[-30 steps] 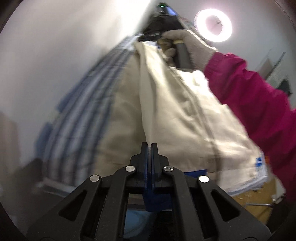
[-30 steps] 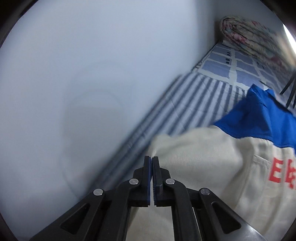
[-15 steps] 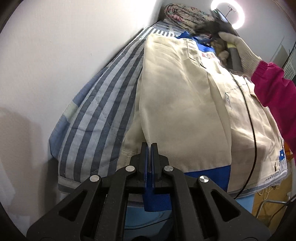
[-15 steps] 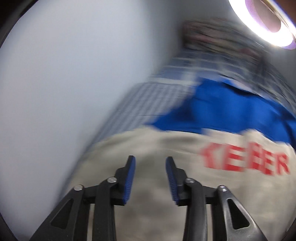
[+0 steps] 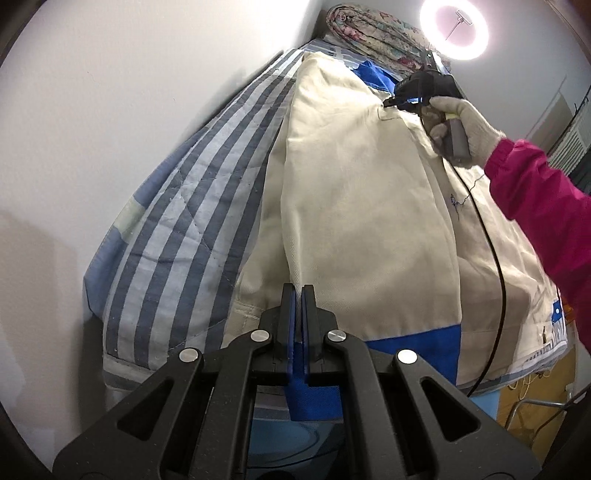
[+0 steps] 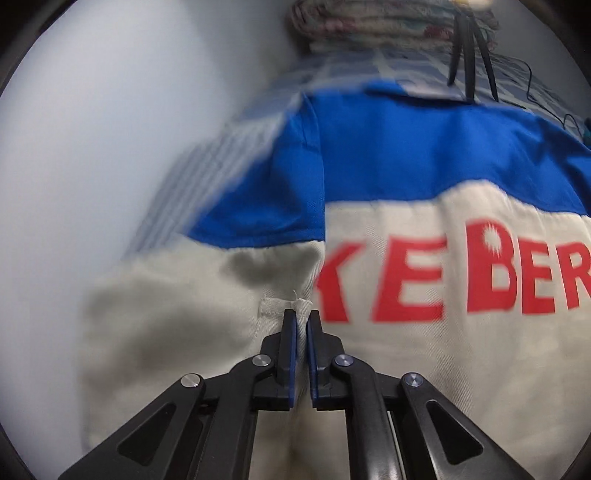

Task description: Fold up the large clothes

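Cloth: cream-and-blue jacket [image 5: 362, 221] lies flat along the striped bed [image 5: 192, 206].
Left gripper [image 5: 295, 295]: fingers pinching the near blue hem.
Right gripper [image 6: 301, 321]: fingers pinching a far seam.
Risk: your thin pinches could slip if you pull unevenly, spoiling the fold.

Glaring ring light [image 5: 457, 27]; blurred, fisheye-warped right view.

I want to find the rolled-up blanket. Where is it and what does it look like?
Look at the bed with the blue and white striped cover, beside the white wall. Go to its far end, past the cream and blue jacket. The blanket lies there as a fat roll, the only cloth with a flowery pattern.
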`<action>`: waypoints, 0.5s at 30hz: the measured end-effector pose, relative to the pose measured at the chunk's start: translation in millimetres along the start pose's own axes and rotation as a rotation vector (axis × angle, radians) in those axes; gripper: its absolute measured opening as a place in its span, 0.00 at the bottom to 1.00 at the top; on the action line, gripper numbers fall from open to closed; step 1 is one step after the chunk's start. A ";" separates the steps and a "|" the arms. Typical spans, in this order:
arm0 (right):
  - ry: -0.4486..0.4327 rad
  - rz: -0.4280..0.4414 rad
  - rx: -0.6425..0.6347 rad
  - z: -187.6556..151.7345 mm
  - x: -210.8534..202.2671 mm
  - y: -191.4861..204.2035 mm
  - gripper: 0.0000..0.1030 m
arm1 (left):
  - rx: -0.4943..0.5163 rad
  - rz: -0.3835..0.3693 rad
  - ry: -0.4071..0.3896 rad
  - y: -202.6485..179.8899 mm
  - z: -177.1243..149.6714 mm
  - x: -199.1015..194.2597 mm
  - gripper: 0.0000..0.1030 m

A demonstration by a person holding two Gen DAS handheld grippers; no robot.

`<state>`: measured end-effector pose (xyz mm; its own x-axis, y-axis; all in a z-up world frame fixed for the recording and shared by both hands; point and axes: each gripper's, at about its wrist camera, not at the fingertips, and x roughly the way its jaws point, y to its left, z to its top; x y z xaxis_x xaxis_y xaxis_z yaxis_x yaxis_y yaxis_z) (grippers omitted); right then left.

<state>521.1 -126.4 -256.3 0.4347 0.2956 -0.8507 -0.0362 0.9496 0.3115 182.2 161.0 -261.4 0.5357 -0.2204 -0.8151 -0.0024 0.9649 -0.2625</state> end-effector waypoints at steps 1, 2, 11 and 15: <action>0.002 0.027 0.014 -2.2 -5.6 -0.2 0.18 | 0.000 -0.010 0.003 1.1 0.3 -0.9 0.00; 0.000 0.055 0.035 -5.0 -13.9 -0.4 0.29 | -0.002 -0.014 0.003 2.1 0.8 -2.4 0.00; 0.028 0.295 -0.059 -92.4 -133.0 22.5 0.42 | -0.057 -0.068 -0.031 18.9 1.9 -30.2 0.17; 0.127 0.402 -0.135 -157.8 -157.8 31.7 0.44 | -0.083 -0.121 0.003 18.2 -5.8 -30.3 0.27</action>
<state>309.3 -126.4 -179.0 0.2481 0.6465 -0.7215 -0.3002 0.7594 0.5772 161.0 184.5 -244.5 0.5334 -0.3349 -0.7767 -0.0075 0.9163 -0.4003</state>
